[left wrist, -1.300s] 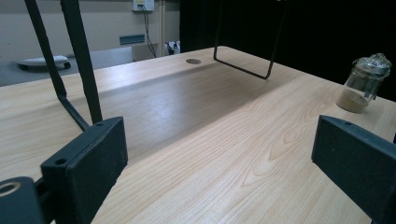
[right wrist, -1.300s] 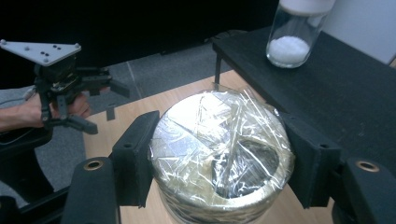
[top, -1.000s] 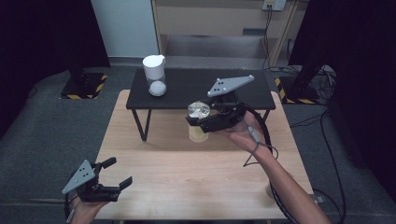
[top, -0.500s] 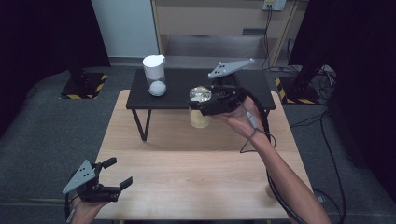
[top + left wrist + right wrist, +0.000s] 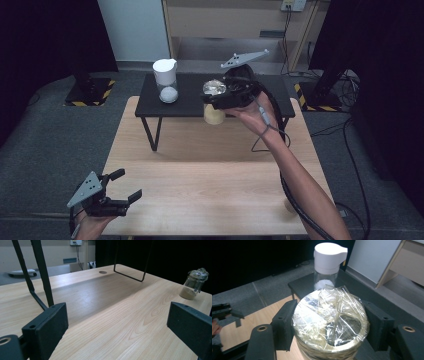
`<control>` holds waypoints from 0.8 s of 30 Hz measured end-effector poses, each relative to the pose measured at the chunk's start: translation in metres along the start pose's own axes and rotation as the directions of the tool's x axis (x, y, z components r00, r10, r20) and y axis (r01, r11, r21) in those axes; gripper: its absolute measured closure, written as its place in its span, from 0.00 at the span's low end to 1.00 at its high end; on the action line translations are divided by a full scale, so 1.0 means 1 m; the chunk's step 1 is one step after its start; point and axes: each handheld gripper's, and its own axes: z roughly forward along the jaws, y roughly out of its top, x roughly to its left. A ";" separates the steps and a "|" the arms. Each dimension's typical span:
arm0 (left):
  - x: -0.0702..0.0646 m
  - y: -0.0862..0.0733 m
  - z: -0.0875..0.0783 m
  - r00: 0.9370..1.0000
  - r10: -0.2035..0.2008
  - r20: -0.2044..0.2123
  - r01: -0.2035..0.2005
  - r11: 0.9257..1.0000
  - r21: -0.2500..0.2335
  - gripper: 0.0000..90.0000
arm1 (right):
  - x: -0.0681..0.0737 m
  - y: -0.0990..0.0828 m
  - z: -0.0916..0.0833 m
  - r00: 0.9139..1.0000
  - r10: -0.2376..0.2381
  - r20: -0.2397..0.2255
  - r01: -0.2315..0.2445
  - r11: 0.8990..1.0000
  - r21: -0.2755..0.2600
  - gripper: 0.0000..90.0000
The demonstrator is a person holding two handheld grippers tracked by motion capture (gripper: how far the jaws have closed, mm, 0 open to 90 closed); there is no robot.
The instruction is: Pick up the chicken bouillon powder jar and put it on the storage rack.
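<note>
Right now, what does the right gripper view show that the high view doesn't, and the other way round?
Right gripper view: crinkles in the clear film over the round yellowish jar, and the right gripper's black jaws pressed on both its sides.

High view: the whole light wooden table, the thin legs of the low black stand, the open left gripper near the table's front left corner, the person's right forearm.

Both: the held jar, and the clear jar with a white spouted lid on the stand.
</note>
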 end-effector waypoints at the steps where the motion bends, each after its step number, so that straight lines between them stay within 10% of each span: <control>1: 0.000 0.000 0.000 1.000 0.000 0.000 0.000 1.000 0.000 0.03 | 0.000 0.001 0.001 1.000 -0.001 0.005 0.001 1.000 0.001 0.39; 24: 0.001 0.000 0.000 1.000 -0.003 0.002 0.003 1.000 0.000 0.03 | -0.008 0.016 0.027 0.992 0.048 0.116 -0.048 0.999 0.001 0.39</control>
